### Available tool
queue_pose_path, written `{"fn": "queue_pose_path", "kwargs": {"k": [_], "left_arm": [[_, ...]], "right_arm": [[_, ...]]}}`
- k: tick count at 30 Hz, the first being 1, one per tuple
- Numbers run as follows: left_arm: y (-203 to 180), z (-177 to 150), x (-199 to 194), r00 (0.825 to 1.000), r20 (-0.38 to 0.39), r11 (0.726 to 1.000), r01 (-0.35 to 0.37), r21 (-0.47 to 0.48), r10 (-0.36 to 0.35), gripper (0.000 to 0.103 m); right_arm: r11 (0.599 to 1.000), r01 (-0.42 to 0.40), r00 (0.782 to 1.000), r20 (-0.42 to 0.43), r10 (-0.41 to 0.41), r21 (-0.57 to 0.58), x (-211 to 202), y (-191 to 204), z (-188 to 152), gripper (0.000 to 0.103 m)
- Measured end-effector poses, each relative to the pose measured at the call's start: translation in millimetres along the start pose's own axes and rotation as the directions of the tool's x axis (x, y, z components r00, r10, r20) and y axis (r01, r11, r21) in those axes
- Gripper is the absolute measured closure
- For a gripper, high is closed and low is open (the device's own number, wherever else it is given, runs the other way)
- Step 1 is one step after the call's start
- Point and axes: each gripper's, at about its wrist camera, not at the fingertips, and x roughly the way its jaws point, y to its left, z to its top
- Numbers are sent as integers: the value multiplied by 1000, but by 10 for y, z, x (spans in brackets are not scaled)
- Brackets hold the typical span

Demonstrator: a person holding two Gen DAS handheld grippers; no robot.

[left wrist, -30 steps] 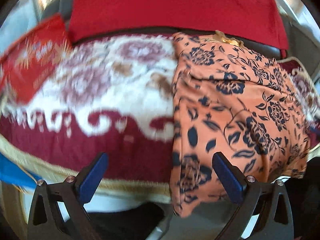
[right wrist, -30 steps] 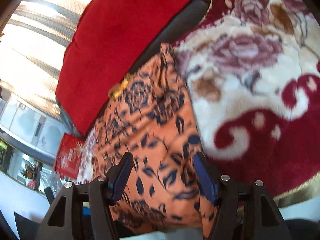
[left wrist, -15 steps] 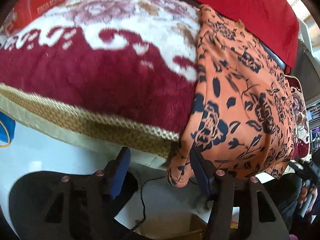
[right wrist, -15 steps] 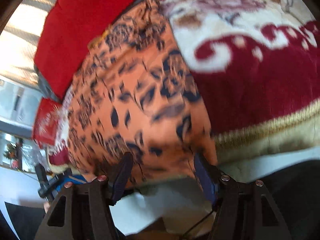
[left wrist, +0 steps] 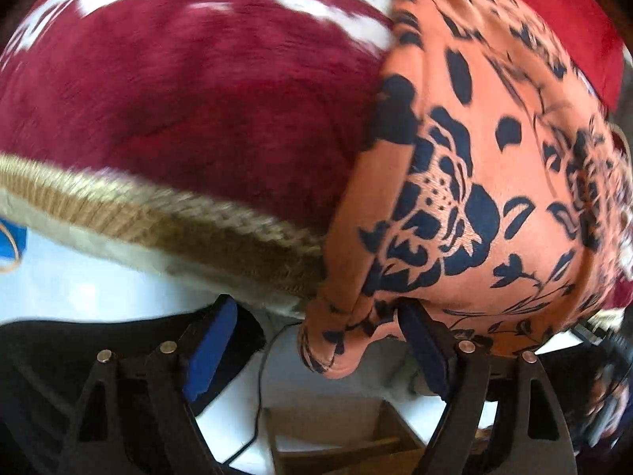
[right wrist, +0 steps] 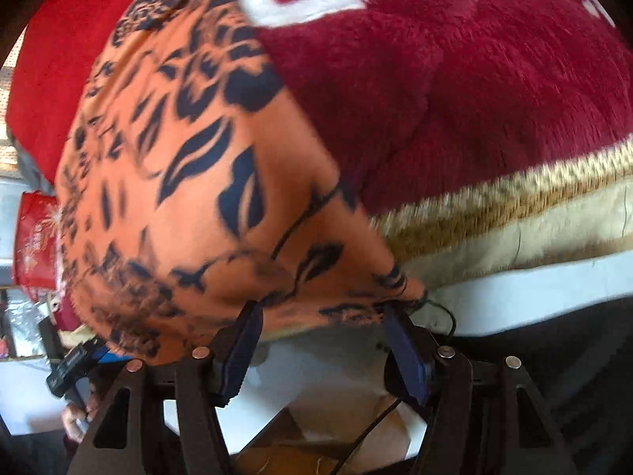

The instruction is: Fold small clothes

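Right wrist: red packet (right wrist: 33, 237); left: none.

A plush maroon blanket with white floral pattern and tan woven border (left wrist: 190, 91) fills the upper left of the left wrist view. A bright red cloth (right wrist: 59, 59) shows at the upper left of the right wrist view, with a red printed bag (right wrist: 33, 237) at the left edge below it. A brown cardboard box (left wrist: 340, 439) sits at the bottom centre of the left wrist view, on a pale floor (left wrist: 87, 289).
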Motion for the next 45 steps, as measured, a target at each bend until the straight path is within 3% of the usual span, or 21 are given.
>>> {"fn": "queue_pose_path", "kwargs": {"k": [2, 6, 9, 12, 17, 18, 20, 21, 22, 23, 24, 26, 31, 33, 34, 37, 39, 40, 41, 44, 45], "left_arm": [[-41, -29, 12, 1000, -11, 1000, -12, 14, 13, 19], [-35, -112, -105, 1000, 31, 1000, 4, 27, -5, 20], [1, -67, -116, 998, 54, 999, 34, 29, -36, 33], [-69, 11, -23, 998, 45, 999, 42, 35, -43, 33], [-38, -2, 159, 998, -18, 998, 61, -12, -61, 24], [-20, 1, 179, 997, -22, 997, 74, -29, -75, 24], [10, -13, 198, 996, -11, 996, 88, -29, -88, 25], [14, -21, 206, 995, -6, 995, 95, -19, -95, 29], [32, -29, 207, 992, -10, 992, 125, -15, -125, 49], [31, -38, 222, 985, -29, 985, 171, -15, -171, 79], [1, -31, 225, 981, -39, 982, 189, -10, -190, 89], [-64, -74, 200, 985, -23, 984, 173, 26, -173, 92], [-119, -149, 194, 983, -23, 983, 181, 23, -180, 87], [-81, -154, 213, 987, -42, 988, 157, 3, -157, 61], [-72, -154, 243, 989, -60, 991, 131, -12, -132, 41], [-31, -148, 309, 988, -78, 990, 134, -36, -137, 37], [16, -130, 331, 983, -83, 985, 161, -64, -166, 52], [17, -139, 327, 978, -83, 981, 185, -59, -190, 82], [34, -141, 330, 974, -91, 977, 206, -51, -209, 89], [-55, -175, 234, 973, -76, 975, 219, -20, -220, 92], [-67, -188, 150, 962, -69, 964, 266, -15, -266, 92]], "right_arm": [[998, 67, 997, -24, -67, 12, 6, -18, 23, 36], [1000, 11, 999, 38, -11, -19, -379, -76, -22, 36], [999, 4, 995, 98, 0, -50, -605, -181, 59, 36], [994, -51, 998, 35, 55, -96, -464, -197, 190, 36], [981, -38, 999, -24, 34, -192, -163, -82, 261, 35], [978, -23, 1000, -23, 19, -208, -157, -27, 251, 36], [970, -38, 999, -40, 29, -239, -108, 98, 197, 65], [960, -64, 997, -63, 49, -271, -101, 151, 162, 98], [955, -59, 998, -51, 46, -290, -129, 195, 146, 97], [952, -53, 998, -44, 42, -302, -158, 235, 136, 97], [950, -59, 998, -39, 50, -306, -194, 273, 127, 97], [945, -107, 994, -33, 101, -310, -294, 313, 85, 97], [943, -40, 999, -16, 37, -330, -319, 336, 58, 93], [957, 21, 999, -31, -31, -291, -255, 279, 107, 93], [960, 28, 998, -40, -41, -279, -239, 264, 134, 92], [962, 6, 998, -51, -21, -273, -221, 249, 201, 90], [956, 3, 999, -46, -17, -292, -224, 272, 185, 90], [955, -9, 999, -47, -5, -297, -248, 270, 177, 94], [957, -43, 998, -50, 30, -288, -302, 263, 169, 95], [954, -135, 991, -33, 131, -267, -555, 338, -94, 96], [946, -161, 986, -14, 164, -282, -685, 390, -133, 96]]}}
